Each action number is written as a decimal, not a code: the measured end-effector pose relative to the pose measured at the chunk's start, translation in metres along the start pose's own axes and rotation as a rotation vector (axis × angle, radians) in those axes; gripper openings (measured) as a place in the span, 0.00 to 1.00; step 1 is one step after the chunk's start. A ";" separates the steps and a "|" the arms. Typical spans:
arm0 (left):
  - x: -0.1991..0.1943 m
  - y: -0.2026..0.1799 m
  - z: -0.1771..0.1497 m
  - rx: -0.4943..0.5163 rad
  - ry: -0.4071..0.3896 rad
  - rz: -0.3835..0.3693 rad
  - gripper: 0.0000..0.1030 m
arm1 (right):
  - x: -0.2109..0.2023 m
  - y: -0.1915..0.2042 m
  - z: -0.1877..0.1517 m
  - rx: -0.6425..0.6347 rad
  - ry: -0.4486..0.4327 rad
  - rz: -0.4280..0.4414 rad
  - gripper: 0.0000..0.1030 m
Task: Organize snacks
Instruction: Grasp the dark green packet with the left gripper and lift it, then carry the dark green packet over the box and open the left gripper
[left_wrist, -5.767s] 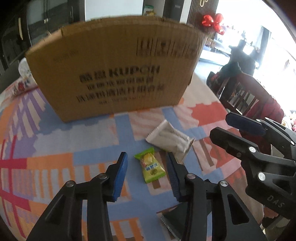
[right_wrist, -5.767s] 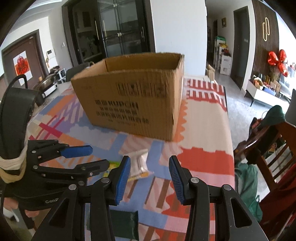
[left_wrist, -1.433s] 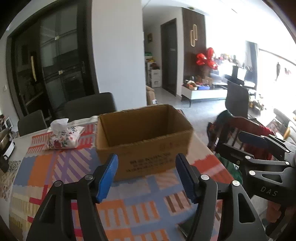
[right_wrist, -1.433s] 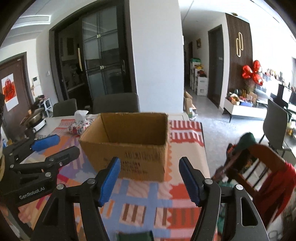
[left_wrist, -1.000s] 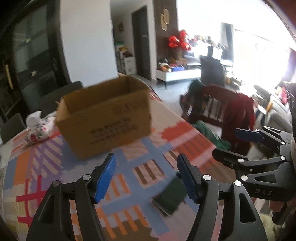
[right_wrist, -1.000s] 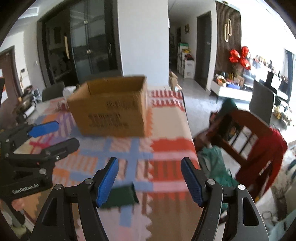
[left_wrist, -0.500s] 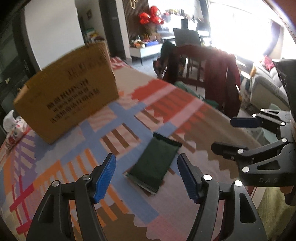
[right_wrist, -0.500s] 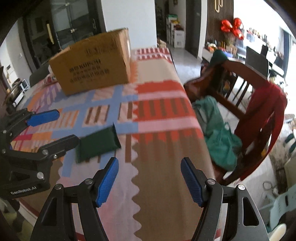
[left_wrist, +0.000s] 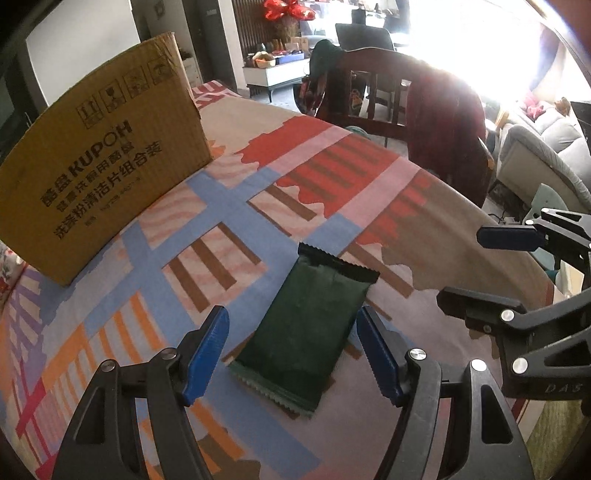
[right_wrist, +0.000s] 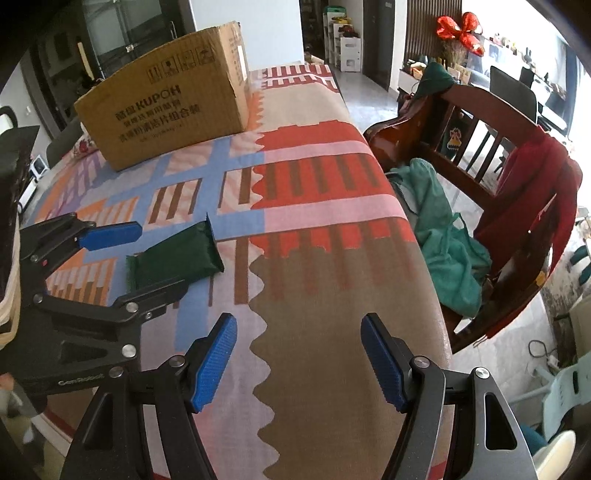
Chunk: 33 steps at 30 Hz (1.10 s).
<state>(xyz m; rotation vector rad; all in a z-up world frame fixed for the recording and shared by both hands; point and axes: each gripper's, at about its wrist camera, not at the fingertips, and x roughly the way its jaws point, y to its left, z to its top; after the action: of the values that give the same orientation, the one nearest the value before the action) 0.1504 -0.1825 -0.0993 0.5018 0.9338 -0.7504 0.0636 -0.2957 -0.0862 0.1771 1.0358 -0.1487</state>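
Observation:
A dark green snack packet (left_wrist: 310, 325) lies flat on the patterned tablecloth, also in the right wrist view (right_wrist: 173, 258). My left gripper (left_wrist: 291, 343) is open, its blue pads either side of the packet's near end, just above it. My right gripper (right_wrist: 299, 358) is open and empty over the brown front part of the table, to the right of the packet. A cardboard box (left_wrist: 96, 147) stands at the back left of the table; it also shows in the right wrist view (right_wrist: 162, 110).
A wooden chair (right_wrist: 480, 177) draped with red and green cloths stands close to the table's right edge (right_wrist: 417, 236). A floral tissue pack (right_wrist: 83, 146) lies beside the box. Sofas and furniture are farther off.
Both grippers have tilted down from looking at the box and room to the tabletop. The left gripper has come closer, so its pads now straddle the green packet.

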 end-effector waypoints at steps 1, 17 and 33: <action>0.001 0.000 0.001 -0.003 0.001 -0.004 0.69 | 0.000 0.000 0.001 0.001 -0.002 -0.001 0.68; -0.001 0.013 -0.004 -0.114 0.000 -0.051 0.44 | 0.006 -0.005 0.011 0.019 -0.005 -0.029 0.68; -0.061 0.036 -0.002 -0.245 -0.142 0.011 0.44 | -0.021 0.013 0.032 -0.033 -0.098 0.010 0.68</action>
<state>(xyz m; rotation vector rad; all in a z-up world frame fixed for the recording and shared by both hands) 0.1536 -0.1366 -0.0459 0.2358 0.8752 -0.6421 0.0823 -0.2893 -0.0511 0.1435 0.9396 -0.1303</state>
